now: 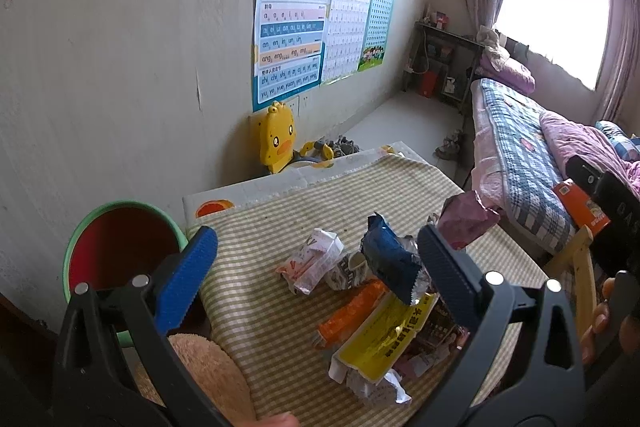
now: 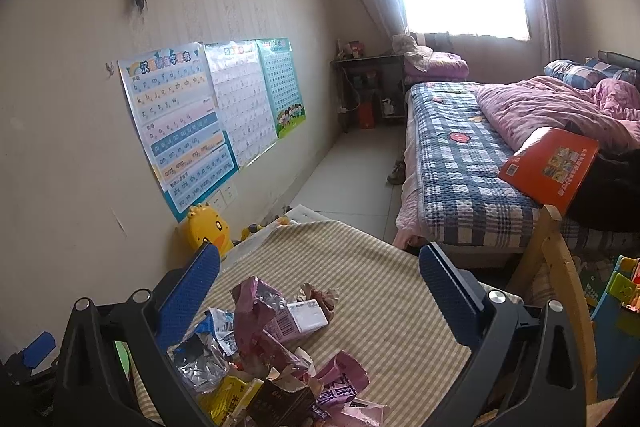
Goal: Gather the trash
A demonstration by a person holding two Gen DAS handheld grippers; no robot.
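The trash is a loose heap of wrappers (image 1: 376,291) on a table with a striped green and cream cloth (image 1: 280,227), at the near side of it. In the left wrist view the heap has a dark blue foil packet (image 1: 390,259) on top, a white and pink wrapper (image 1: 314,259) to the left of it, an orange wrapper (image 1: 352,309) and a yellow packet (image 1: 384,341) nearer to the camera. In the right wrist view the same heap (image 2: 272,351) shows pink torn wrappers, a small pink carton (image 2: 298,321) and crumpled silver foil (image 2: 202,365).

The left gripper (image 1: 316,277) stands over the heap with its jaws wide apart and nothing between them. The blue packet is just beside its right finger; I cannot tell if they touch. The right gripper (image 2: 320,293) is also spread wide and holds nothing; the heap lies between its fingers, more to the left one.

To the left of the table, near the wall, there is a round bin with a green rim and a red inside (image 1: 120,251). A yellow duck toy (image 1: 276,139) stands against the wall at the far end of the table, under learning posters (image 1: 292,27). On the right is a bed with a blue checked quilt (image 2: 460,163), and an orange book (image 2: 550,167) rests on it.
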